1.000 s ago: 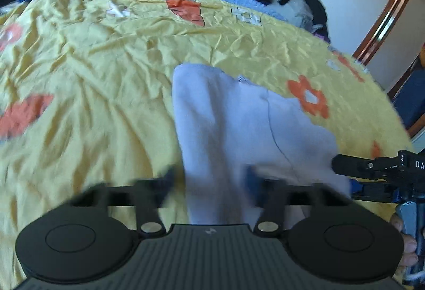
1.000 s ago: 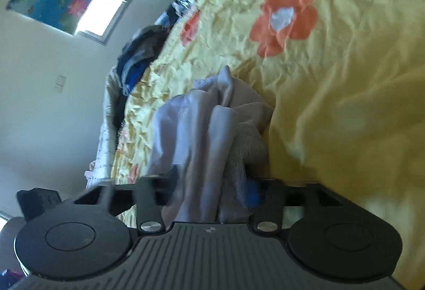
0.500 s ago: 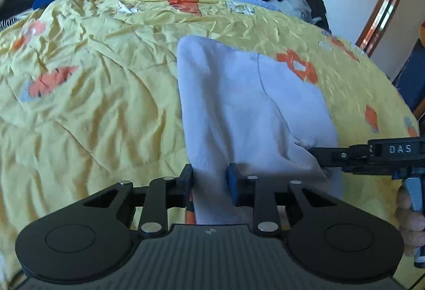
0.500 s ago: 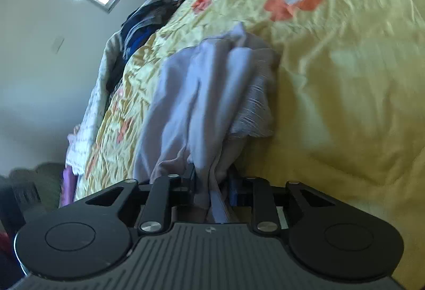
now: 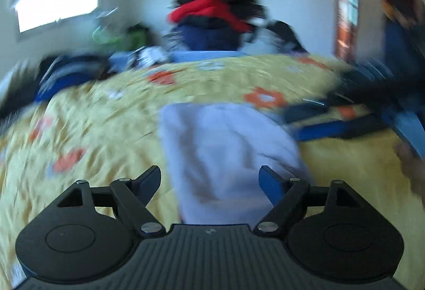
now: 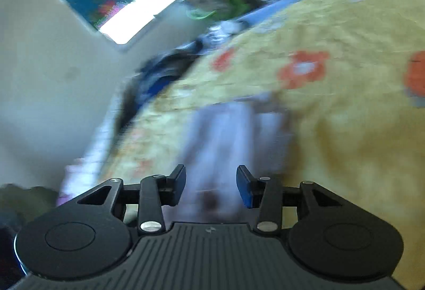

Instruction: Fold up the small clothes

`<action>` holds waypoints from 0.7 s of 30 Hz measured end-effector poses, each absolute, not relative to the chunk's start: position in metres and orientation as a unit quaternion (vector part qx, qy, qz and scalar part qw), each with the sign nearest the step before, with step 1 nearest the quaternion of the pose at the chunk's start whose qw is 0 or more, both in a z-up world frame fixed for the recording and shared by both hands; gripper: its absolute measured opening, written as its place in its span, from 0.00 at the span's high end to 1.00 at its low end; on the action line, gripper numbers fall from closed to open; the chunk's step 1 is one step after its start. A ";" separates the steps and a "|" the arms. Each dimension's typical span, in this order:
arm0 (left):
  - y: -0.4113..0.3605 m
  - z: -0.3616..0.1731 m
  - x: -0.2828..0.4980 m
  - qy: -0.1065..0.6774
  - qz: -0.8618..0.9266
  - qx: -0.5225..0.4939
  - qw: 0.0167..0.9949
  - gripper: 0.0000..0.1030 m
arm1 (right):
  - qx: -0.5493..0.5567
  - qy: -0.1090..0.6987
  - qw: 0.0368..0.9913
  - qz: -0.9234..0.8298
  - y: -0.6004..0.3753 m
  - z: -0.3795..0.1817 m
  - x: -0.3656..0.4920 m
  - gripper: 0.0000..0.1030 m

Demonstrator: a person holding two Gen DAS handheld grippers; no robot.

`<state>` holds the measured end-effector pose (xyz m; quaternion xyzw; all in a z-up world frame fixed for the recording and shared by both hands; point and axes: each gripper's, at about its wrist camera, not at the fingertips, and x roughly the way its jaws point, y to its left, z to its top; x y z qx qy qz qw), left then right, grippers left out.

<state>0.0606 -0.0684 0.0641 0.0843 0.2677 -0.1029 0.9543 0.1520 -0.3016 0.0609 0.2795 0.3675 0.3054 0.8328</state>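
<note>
One pale lilac cloth garment [image 5: 225,146] lies on one bed with a yellow, orange-flowered quilt [image 5: 101,130]. Two black hand-held grippers show: the left hand-held gripper [image 5: 209,181], its jaws opening, and the right hand-held gripper [image 6: 211,182], its jaws opening too; neither presses the cloth. One heap of red, navy and black clothes [image 5: 212,19] sits behind. One bright window [image 5: 55,7]. Orange flowers blur beyond counting.

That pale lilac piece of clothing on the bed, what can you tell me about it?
The pale lilac garment looks like soft knit or fleece, plain, with no print visible. It lies spread fairly flat on the yellow flowered bedspread, reaching away from the cameras with a straight far edge. The pictures are blurred, so seams are unclear. Its near end runs out of sight beneath the opening left gripper and right gripper; neither visibly pinches it.
</note>
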 end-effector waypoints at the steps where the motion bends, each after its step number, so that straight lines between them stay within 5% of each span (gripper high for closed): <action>1: -0.077 0.059 0.059 0.267 -0.107 0.106 0.952 0.21 | 0.269 0.390 0.824 0.310 -0.290 0.060 0.157 0.49; 7: -0.091 0.031 0.061 0.305 -0.115 0.115 0.938 0.21 | 0.224 0.452 0.816 0.283 -0.269 0.041 0.176 0.59; 10: -0.089 0.024 0.063 0.321 -0.116 0.104 0.934 0.21 | 0.222 0.469 0.804 0.291 -0.265 0.030 0.177 0.92; 19: -0.070 0.011 0.071 0.360 -0.103 0.051 0.926 0.21 | 0.244 0.454 0.814 0.269 -0.291 0.015 0.157 0.95; 21: -0.068 0.012 0.073 0.365 -0.101 0.045 0.924 0.21 | 0.257 0.455 0.809 0.268 -0.294 0.005 0.153 0.87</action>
